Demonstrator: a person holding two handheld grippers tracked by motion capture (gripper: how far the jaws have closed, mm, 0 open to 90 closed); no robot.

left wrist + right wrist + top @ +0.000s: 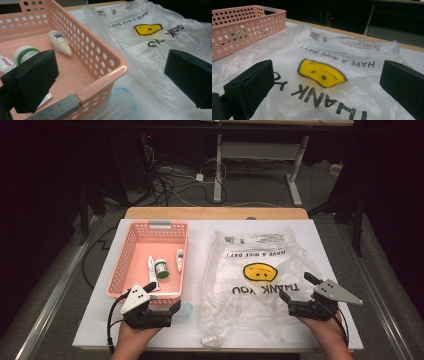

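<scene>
Past the wooden far edge (215, 213) of my table, cables (167, 182) tangle on the grey floor beside another desk's white legs (218, 175), and a faint blue ring (123, 100) marks the white sheet (97, 320).

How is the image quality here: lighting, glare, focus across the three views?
High view: table lit, surroundings dark, mild sheen on the plastic bag. Left gripper view: basket sharp, near jaws soft. Right gripper view: bag print crisp, background black.

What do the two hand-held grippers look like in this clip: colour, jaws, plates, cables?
Both are black. The left gripper and the right gripper each carry a grey three-cornered plate dotted with small dark spots. The jaws are blocky, matt black pads. A black cable loops from the left one. No sleeves show at the wrists.
</scene>
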